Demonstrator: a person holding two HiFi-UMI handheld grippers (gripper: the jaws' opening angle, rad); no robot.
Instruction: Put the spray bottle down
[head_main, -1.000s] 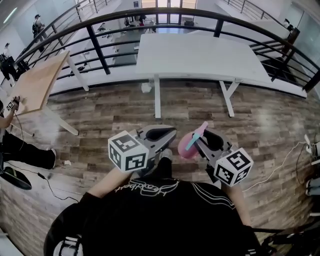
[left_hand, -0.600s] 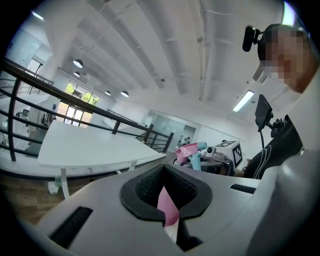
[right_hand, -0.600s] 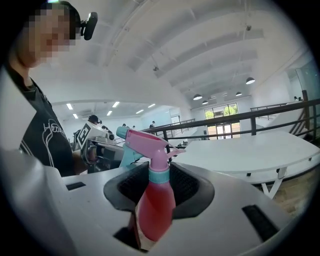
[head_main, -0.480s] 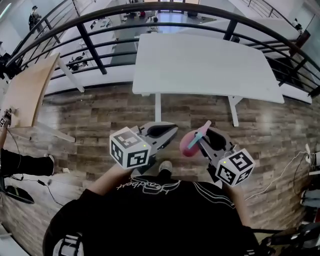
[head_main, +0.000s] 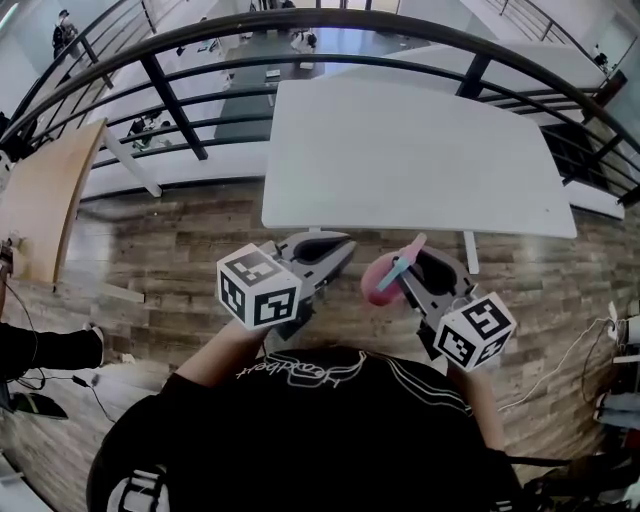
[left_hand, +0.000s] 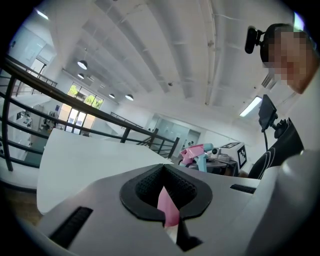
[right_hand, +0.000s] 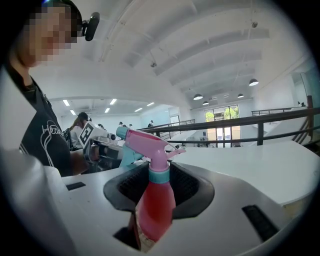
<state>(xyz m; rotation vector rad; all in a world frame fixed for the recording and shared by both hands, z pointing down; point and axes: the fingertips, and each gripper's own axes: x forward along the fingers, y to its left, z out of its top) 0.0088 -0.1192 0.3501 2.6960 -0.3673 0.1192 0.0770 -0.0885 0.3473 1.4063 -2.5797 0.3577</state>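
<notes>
A pink spray bottle (head_main: 383, 280) with a pale blue trigger and collar stands upright in my right gripper (head_main: 418, 256), which is shut on its body; in the right gripper view the bottle (right_hand: 152, 200) fills the hollow between the jaws. My left gripper (head_main: 338, 248) hangs beside it at the same height, shut on a thin pink sliver (left_hand: 167, 207) that I cannot identify. From the left gripper view the bottle's head (left_hand: 196, 153) shows off to the right. Both grippers hover over the wood floor just short of a white table (head_main: 420, 150).
A black curved railing (head_main: 300, 30) runs behind the white table. A light wooden tabletop (head_main: 40, 200) stands at the left. Cables and plugs (head_main: 615, 325) lie on the floor at the right. My own dark shirt fills the lower part of the head view.
The white table has come closer and now lies just ahead of both grippers. The grippers keep the same hold and spacing.
</notes>
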